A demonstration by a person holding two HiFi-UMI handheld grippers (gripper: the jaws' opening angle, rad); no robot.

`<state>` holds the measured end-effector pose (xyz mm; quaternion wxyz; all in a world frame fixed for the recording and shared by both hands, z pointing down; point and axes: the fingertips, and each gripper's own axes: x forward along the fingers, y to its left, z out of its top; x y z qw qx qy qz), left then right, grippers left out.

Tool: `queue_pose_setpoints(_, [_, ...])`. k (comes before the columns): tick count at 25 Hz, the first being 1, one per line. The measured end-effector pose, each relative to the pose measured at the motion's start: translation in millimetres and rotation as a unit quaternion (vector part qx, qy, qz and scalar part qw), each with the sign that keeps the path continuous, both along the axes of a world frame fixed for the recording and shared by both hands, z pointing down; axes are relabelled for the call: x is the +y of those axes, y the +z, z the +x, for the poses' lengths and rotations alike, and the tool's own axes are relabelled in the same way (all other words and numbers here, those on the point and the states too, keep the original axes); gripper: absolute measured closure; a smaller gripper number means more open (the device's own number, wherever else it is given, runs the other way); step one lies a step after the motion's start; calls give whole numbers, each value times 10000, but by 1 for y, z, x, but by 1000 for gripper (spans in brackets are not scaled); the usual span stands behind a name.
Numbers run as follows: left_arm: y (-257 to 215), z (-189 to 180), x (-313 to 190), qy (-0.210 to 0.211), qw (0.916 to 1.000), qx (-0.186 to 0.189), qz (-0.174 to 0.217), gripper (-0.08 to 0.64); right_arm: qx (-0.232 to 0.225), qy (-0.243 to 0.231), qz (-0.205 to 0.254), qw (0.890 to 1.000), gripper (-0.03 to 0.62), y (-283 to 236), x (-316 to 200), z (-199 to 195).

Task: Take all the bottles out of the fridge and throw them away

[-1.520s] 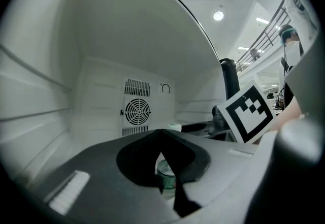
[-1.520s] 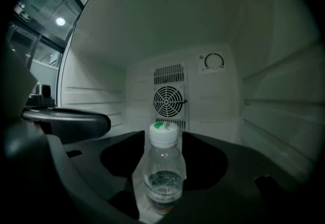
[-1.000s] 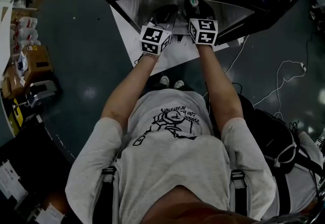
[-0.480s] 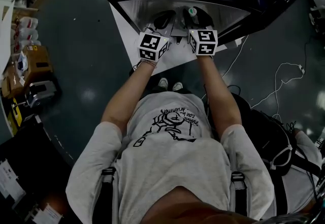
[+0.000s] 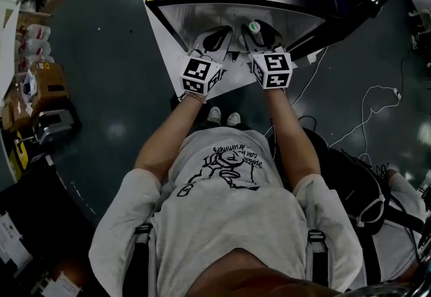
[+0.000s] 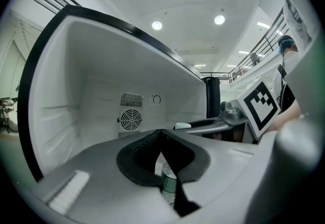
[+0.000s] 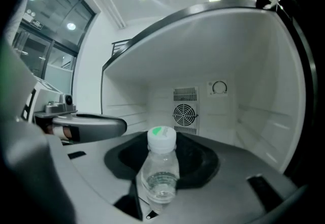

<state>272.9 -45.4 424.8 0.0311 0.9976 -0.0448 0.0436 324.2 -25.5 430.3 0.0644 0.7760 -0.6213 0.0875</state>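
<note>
Judging from both gripper views, the fridge (image 6: 96, 65) is taken as emptied: only bare white walls are shown. The left gripper (image 6: 162, 147) is clamped tight on a greenish bottle (image 6: 169, 183), and the right gripper (image 7: 162, 154) is closed wide around a clear bottle (image 7: 161, 172), both at the fridge mouth. Binning is left undone, and no bin is seen. The dark floor (image 5: 108, 100) is cluttered with boxes (image 5: 44, 80) and cables (image 5: 377, 97).

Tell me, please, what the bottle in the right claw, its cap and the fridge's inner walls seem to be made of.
The bottle looks like clear, glossy plastic: what lies behind shows through it. Its cap seems opaque white plastic, with a green patch on top. The fridge's inner walls appear smooth white moulded plastic with a soft sheen, though painted metal is possible.
</note>
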Motion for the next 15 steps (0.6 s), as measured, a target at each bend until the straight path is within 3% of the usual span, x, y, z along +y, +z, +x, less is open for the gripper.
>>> queue_pose_setpoints(15, [-52, -26, 31, 322, 9992, 222, -85, 551, 91, -266, 77, 9996, 430, -52, 40, -30])
